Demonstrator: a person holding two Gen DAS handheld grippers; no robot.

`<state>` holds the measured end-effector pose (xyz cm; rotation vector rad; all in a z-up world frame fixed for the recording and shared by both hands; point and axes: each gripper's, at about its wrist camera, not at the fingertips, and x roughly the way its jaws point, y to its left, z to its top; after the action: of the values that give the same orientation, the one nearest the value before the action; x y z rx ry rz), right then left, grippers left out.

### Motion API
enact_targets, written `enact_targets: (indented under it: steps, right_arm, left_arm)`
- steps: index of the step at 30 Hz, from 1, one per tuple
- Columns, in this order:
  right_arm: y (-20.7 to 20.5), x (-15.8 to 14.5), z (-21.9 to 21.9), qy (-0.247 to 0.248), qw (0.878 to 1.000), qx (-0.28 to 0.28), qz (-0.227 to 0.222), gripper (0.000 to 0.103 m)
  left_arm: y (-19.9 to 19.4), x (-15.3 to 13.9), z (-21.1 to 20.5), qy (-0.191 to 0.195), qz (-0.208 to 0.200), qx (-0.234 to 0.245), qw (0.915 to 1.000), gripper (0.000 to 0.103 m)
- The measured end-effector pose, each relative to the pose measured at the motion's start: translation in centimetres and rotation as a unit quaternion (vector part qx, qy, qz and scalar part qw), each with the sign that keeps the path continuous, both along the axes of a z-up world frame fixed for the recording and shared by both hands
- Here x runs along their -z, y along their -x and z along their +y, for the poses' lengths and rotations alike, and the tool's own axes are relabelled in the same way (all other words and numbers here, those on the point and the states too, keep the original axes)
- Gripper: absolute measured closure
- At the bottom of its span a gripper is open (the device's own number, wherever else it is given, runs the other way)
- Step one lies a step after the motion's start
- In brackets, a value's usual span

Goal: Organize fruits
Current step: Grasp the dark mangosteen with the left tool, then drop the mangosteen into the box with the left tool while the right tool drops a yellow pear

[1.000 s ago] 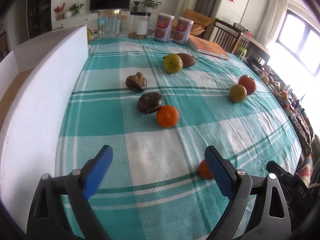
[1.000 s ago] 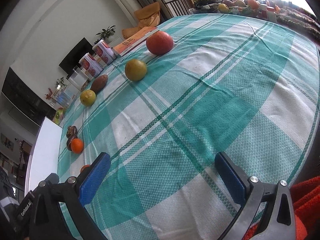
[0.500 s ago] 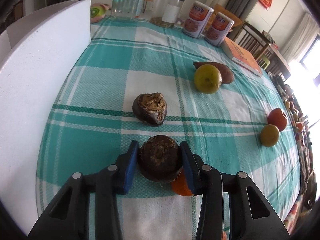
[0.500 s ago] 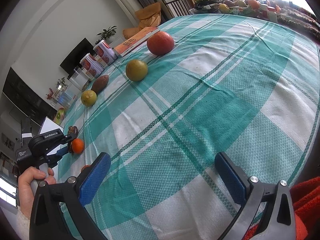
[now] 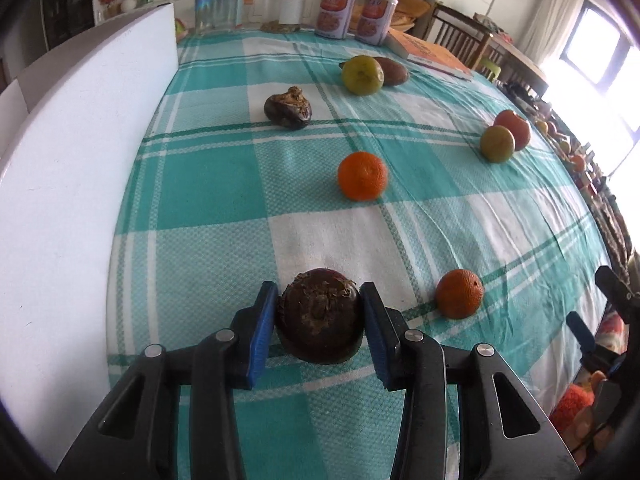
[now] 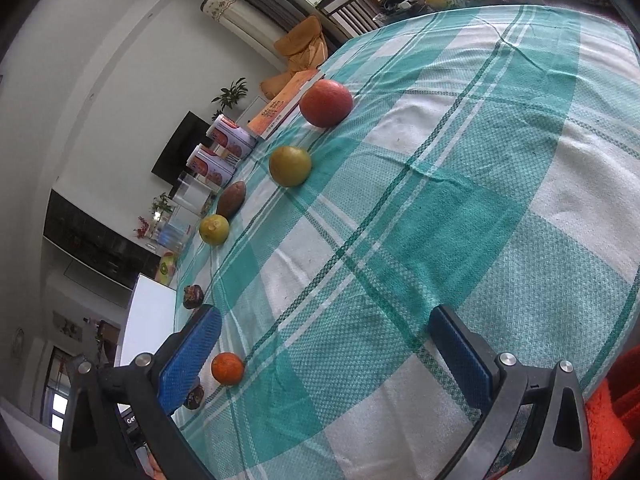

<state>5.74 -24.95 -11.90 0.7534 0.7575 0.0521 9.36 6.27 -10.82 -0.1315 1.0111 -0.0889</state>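
Note:
My left gripper (image 5: 320,320) is shut on a dark brown mangosteen (image 5: 319,314), both blue pads pressed to its sides, low over the checked cloth near the table's front edge. A second mangosteen (image 5: 289,109) lies farther back. Two tangerines rest on the cloth, one mid-table (image 5: 362,176) and one to the right (image 5: 459,293) of the held fruit. My right gripper (image 6: 324,316) stands open over bare cloth with nothing between its fingers. Just beyond its left finger are a tangerine (image 6: 227,368) and the held mangosteen (image 6: 195,396).
A tall white foam box (image 5: 80,160) walls the left side. Farther back lie a yellow-green fruit (image 5: 362,75), a brown fruit (image 5: 394,71), another yellow-green fruit (image 5: 497,144) and a red-orange one (image 5: 516,122). Jars (image 5: 218,4), cans (image 5: 336,10) and a book (image 5: 432,52) line the far edge.
The left gripper went from open to shut on the mangosteen beside the tangerine, then drew it back toward the near edge. The right gripper rolled a little and stayed open.

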Motion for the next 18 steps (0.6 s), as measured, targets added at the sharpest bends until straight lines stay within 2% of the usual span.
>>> enact_targets:
  steps: [5, 8, 11, 16, 18]
  right_arm:
    - [-2.5, -1.4, 0.2, 0.045, 0.999, -0.028, -0.006, 0.0]
    - [-7.1, -1.6, 0.6, 0.097, 0.992, -0.08, 0.02, 0.0]
    - [-12.7, -1.9, 1.7, 0.167, 0.976, -0.137, 0.034, 0.0]
    - [-20.4, -1.7, 4.8, 0.292, 0.938, -0.183, 0.043, 0.0]
    - [-22.2, -1.0, 6.0, 0.331, 0.92, -0.204, 0.053, 0.009]
  left_arm:
    - [0.6, 0.6, -0.4, -0.036, -0.008, 0.016, 0.9992, 0.054]
    - [0.9, 0.7, -0.7, -0.054, -0.022, 0.025, 0.998, 0.054]
    - [1.0, 0.7, -0.7, -0.052, -0.029, 0.027, 0.9978, 0.061]
    - [1.3, 0.7, -0.4, -0.041, -0.031, 0.027, 0.9983, 0.061]
    - [1.5, 0.6, -0.1, -0.029, -0.029, 0.025, 0.9988, 0.061]
